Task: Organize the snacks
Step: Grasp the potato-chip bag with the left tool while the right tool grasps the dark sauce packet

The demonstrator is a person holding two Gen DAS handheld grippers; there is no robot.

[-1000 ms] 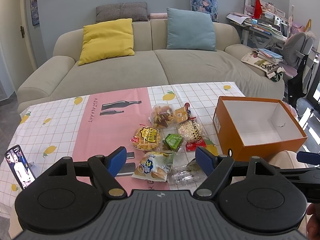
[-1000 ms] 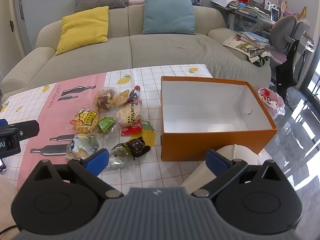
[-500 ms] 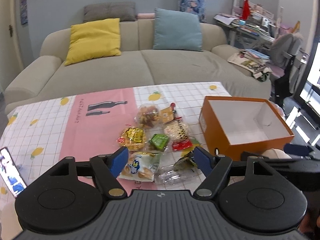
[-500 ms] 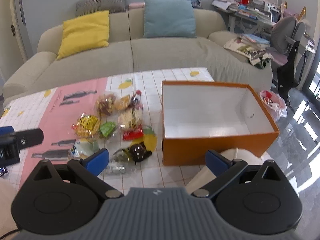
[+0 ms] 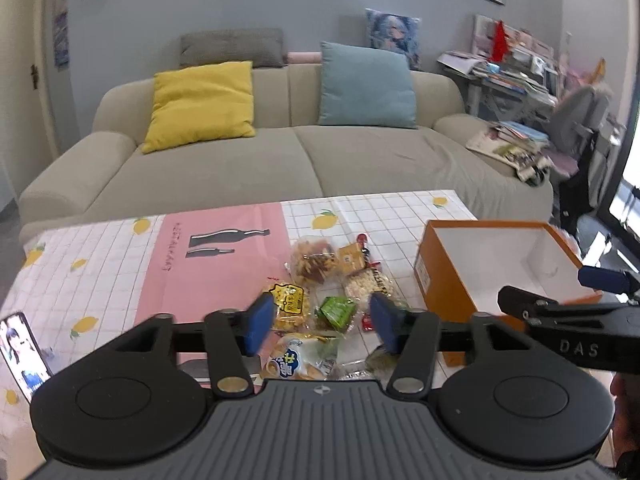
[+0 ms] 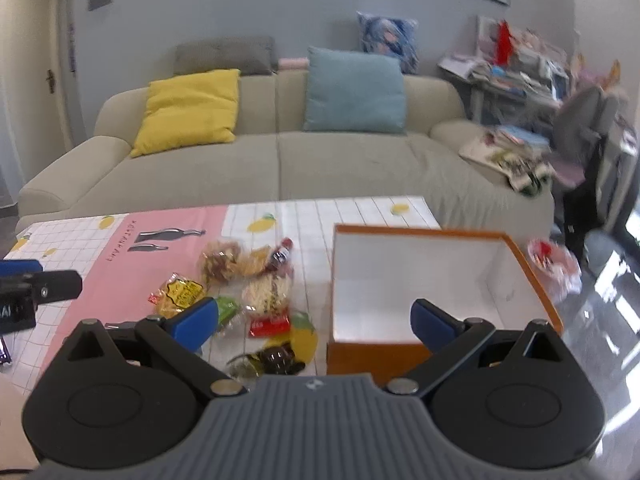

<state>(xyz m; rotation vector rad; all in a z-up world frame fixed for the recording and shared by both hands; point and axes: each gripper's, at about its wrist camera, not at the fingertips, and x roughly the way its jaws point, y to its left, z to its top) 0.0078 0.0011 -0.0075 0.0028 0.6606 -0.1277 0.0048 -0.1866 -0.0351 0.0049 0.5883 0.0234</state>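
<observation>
Several snack packets lie in a cluster on the tablecloth: a yellow packet (image 5: 290, 306), a green packet (image 5: 336, 312), a white-and-blue bag (image 5: 300, 354) and a bag of nuts (image 5: 312, 260). To their right stands an orange box (image 5: 444, 280) with a white, bare inside. My left gripper (image 5: 322, 320) hovers over the cluster with its jaws closing; the green packet shows between the fingers, untouched. Wide open, my right gripper (image 6: 316, 320) hangs over the near left corner of the orange box (image 6: 372, 356), beside a red packet (image 6: 268, 324) and a dark packet (image 6: 276, 356).
A phone (image 5: 22, 354) lies at the table's left edge. Behind the table is a beige sofa (image 5: 280, 160) with yellow and blue cushions. A cluttered desk and a chair (image 5: 580, 120) stand at the right. A bag (image 6: 554, 264) lies on the floor past the box.
The left gripper's fingers have drawn closer together over the snacks. Both views have tilted upward, showing more wall. The right gripper stays wide open.
</observation>
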